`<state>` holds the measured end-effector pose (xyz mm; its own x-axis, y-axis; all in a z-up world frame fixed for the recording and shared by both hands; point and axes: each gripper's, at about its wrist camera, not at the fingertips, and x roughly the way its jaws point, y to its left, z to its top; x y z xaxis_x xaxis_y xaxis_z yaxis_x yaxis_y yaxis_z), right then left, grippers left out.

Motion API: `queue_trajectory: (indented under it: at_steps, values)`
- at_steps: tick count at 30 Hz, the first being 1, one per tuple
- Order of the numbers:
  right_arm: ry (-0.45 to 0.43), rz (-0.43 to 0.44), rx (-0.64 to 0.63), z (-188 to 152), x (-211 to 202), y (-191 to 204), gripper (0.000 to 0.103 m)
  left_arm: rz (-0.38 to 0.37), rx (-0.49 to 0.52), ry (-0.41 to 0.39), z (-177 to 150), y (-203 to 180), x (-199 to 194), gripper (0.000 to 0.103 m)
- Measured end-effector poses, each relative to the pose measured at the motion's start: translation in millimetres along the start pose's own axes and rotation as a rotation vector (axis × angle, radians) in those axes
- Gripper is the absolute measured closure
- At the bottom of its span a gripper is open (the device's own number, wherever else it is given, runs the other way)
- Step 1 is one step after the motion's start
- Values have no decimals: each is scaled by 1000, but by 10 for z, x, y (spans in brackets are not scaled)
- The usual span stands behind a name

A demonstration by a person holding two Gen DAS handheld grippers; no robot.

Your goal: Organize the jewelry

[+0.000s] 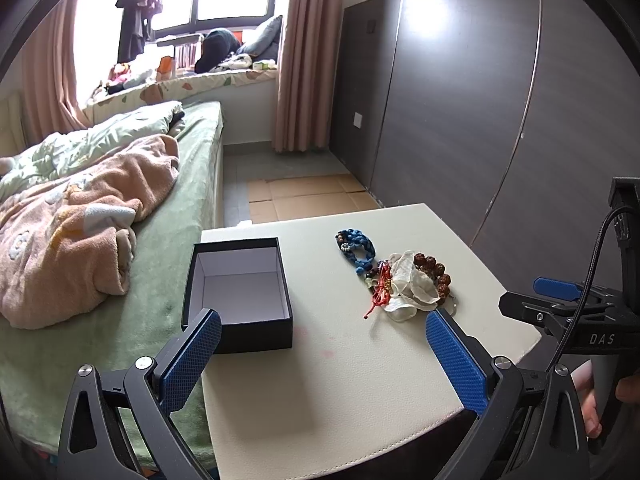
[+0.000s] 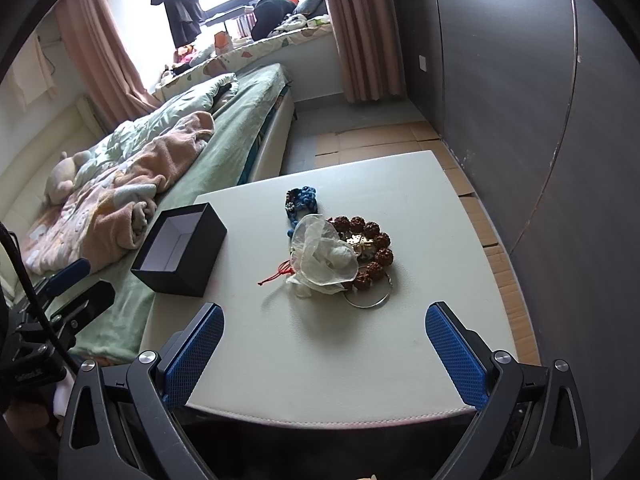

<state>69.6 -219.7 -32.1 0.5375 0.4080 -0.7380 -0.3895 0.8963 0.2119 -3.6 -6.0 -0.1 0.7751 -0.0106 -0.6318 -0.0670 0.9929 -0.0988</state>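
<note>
Both tongs hang over the near edge of the bench (image 2: 400, 340), each with blue pads spread wide and nothing between them: left tongs (image 1: 324, 356), right tongs (image 2: 324, 354). Bare bench surface fills the room ahead of them. A black box (image 1: 240, 332) sits open-topped at the left edge beside the bed (image 1: 168, 280), its long axis running away from the cameras. Right of it, apart, the jewelry lies heaped: blue bracelet (image 2: 302, 200) farthest, brown bead bracelet (image 2: 376, 248) touching a sheer pouch (image 2: 324, 260), a red cord (image 2: 276, 276) trailing left, a metal ring (image 2: 368, 302) nearest.
</note>
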Motion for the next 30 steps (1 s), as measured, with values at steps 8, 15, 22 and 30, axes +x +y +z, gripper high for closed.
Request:
queue_trajectory:
  at_steps: [8, 15, 22, 30]
  values:
    - [-3, -1, -2, 3, 3, 3, 2, 1, -1, -2, 0, -4, 10, 1]
    - [-2, -4, -3, 8, -11, -11, 2, 1, -4, 2, 0, 32, 10, 1]
    - [-4, -6, -5, 1, -34, -1, 2, -4, 1, -6, -11, 25, 11, 1]
    - [-6, -5, -3, 24, -10, -39, 2, -6, -10, -13, -4, 24, 29, 1]
